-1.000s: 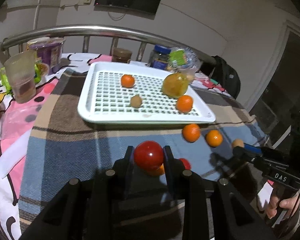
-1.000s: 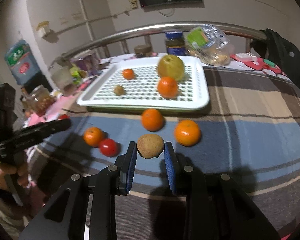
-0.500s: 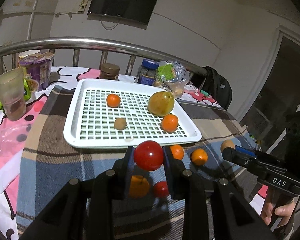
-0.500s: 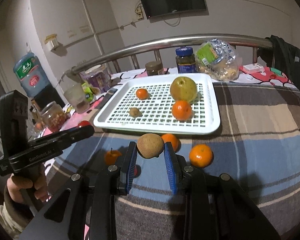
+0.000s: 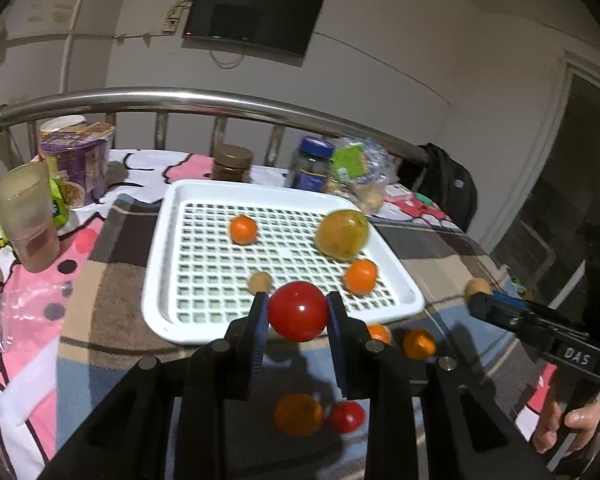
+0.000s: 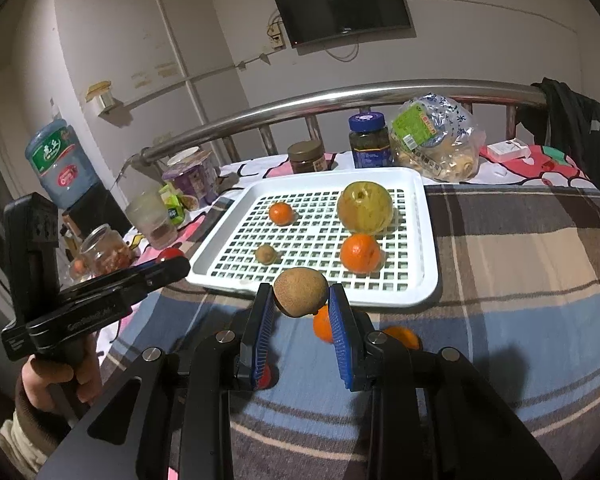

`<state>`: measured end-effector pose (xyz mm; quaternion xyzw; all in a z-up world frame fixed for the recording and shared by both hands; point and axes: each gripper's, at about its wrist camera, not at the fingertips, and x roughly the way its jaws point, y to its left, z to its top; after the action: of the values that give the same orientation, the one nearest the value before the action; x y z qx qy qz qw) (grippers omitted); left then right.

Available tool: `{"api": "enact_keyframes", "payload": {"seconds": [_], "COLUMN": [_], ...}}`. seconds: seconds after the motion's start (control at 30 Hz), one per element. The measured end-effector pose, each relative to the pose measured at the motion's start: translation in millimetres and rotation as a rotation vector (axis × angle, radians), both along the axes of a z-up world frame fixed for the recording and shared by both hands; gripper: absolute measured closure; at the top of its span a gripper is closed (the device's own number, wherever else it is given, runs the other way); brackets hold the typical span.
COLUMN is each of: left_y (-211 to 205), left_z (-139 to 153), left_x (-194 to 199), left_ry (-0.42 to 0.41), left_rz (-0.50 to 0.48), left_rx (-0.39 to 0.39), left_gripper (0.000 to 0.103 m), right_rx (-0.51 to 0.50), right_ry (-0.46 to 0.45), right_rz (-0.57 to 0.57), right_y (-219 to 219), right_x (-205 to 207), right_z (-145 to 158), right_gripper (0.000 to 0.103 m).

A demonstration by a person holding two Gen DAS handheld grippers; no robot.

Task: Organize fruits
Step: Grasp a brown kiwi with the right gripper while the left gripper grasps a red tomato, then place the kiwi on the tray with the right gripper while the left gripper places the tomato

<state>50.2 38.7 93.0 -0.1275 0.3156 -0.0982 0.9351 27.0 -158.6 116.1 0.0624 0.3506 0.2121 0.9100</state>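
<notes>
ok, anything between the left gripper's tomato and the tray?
Nothing visible. The left gripper holds the tomato above the tray's near rim. The near-left grid is bare; the small brown fruit and an orange sit just past the rim.

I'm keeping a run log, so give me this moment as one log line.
left gripper: shut on tomato, lifted | right gripper: shut on kiwi, lifted | white tray: four fruits | blanket: loose fruit left
</notes>
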Motion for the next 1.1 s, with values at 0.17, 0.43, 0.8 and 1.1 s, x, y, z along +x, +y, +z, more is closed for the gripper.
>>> {"api": "enact_keyframes", "payload": {"seconds": [0.17, 0.43, 0.8, 1.1], "left_y": [14.1, 19.1, 21.5, 24.5], "left_z": [0.8, -9.7, -41.8, -57.3], "left_x": [18.8, 61.1, 99.7, 115.8], "left_ry": [0.015, 0.079, 0.171, 0.22], "left_rz": [0.045, 0.073, 0.101, 0.112], "left_rx": [-0.005, 0.012, 0.043, 0.083], "left_gripper": [0.072, 0.072, 0.072, 0.072], "right_rx": [0.033, 0.04, -0.05, -0.161], "right_ry": [0.008, 0.059, 0.159, 0.207], "right_rz": [0.005, 0.027, 0.029, 0.013], "right_y": [-0.2, 20.2, 53.1, 71.1], "right_x": [18.2, 58.6, 109.5, 139.8], "right_z": [4.6, -3.2, -41.3, -68.1], "right_gripper": [0.076, 0.076, 0.076, 0.076]}}
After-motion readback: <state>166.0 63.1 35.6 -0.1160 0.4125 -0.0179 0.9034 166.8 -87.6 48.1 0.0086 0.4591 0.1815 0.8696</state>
